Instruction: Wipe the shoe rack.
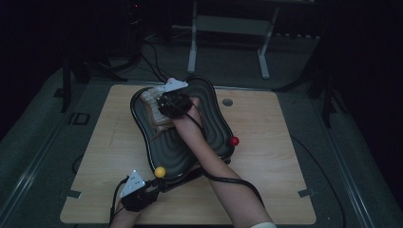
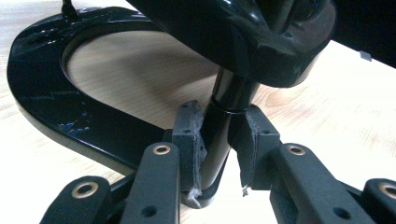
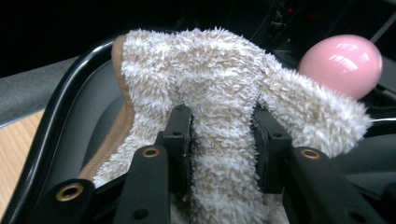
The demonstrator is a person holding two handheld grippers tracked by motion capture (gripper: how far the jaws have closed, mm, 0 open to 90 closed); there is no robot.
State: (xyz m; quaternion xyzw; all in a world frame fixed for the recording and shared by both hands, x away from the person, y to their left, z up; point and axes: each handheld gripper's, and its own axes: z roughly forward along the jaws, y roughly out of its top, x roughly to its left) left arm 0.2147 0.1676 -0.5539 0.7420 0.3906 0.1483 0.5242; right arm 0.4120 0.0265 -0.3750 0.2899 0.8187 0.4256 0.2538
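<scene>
High view, dim and grainy: a pale wood-grain bench with rounded corners carries a glossy black tray of wavy, kidney-like outline, its inner floor stepped in contour ridges. 2 small balls sit on the tray's edge, a yellow ball at the near corner and a red ball at the right.

Right tool reaches over the tray's far left part, gripping a cream fluffy cloth. Right gripper view gives the texture: the cloth is a shaggy terry pile in off-white with a tan ribbed border along 1 side, bunched into a fold between the black jaws, which are clamped on it. Just behind it rises a smooth, shiny pink ball.

Left tool sits at the tray's near corner, beside the yellow ball. Left gripper view shows its jaws, faced with frayed grey padding, closed around a round black post that rises from a curved, glossy black base ring lying on the bench; the post seems to be part of the tray's stand, though the close angle leaves that unsure.

No lettering or labels are legible anywhere.
</scene>
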